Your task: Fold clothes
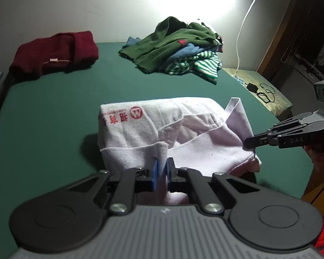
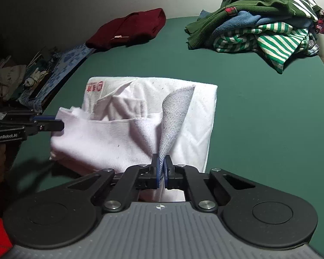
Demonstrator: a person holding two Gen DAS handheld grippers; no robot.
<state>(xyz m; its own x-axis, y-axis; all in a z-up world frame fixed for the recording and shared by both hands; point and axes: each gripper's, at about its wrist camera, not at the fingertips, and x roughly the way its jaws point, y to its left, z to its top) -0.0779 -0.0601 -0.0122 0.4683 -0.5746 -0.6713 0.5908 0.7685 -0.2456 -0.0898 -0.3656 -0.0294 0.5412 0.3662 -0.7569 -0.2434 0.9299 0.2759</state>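
A white garment (image 1: 162, 125) with a red printed logo lies partly folded on the green table (image 1: 54, 112); the right wrist view shows it (image 2: 200, 112) too. My left gripper (image 1: 161, 168) is shut on its near edge. It appears at the left of the right wrist view as my left gripper (image 2: 61, 125). My right gripper (image 2: 162, 168) is shut on a lifted corner of the same garment, whose grey underside stands up. In the left wrist view, my right gripper (image 1: 247, 143) pinches the garment's right edge.
A folded maroon garment (image 1: 56, 51) lies at the far left. A heap of green, blue and striped clothes (image 1: 179, 45) sits at the far right. Beyond the table's right edge, a bench (image 1: 259, 88) carries a black charger and a white cable. Clutter (image 2: 21, 75) lies off the left edge.
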